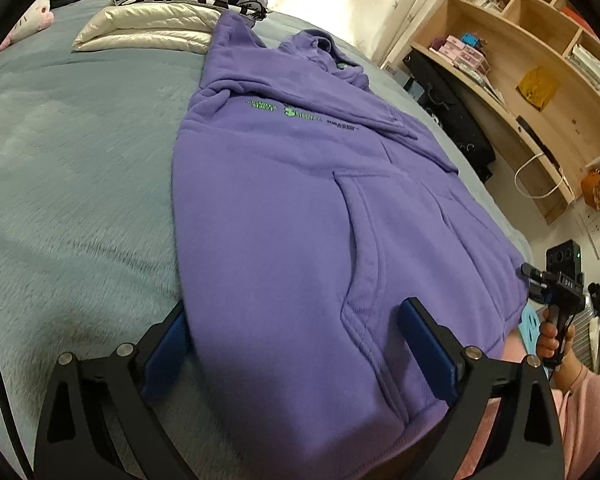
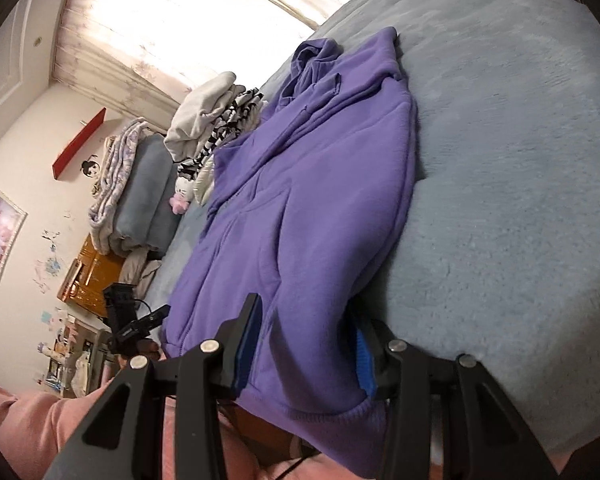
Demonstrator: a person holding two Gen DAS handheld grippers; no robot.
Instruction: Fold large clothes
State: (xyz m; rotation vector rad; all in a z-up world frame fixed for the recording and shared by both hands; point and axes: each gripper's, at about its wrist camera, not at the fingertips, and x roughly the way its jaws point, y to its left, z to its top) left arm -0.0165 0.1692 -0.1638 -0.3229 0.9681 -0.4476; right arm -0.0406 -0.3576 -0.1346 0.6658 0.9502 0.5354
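While my left gripper (image 1: 296,344) hangs over the hem, its jaws stand wide, straddling the purple hoodie (image 1: 300,184) without pinching it; the hoodie lies flat on the grey-blue bed cover (image 1: 76,152), sleeves folded in, folded clothes (image 1: 180,4) stacked beyond it. From the right wrist: my right gripper (image 2: 308,344) is half closed with the hoodie's (image 2: 312,184) hem corner between its pads; whether they pinch it, I can't tell.
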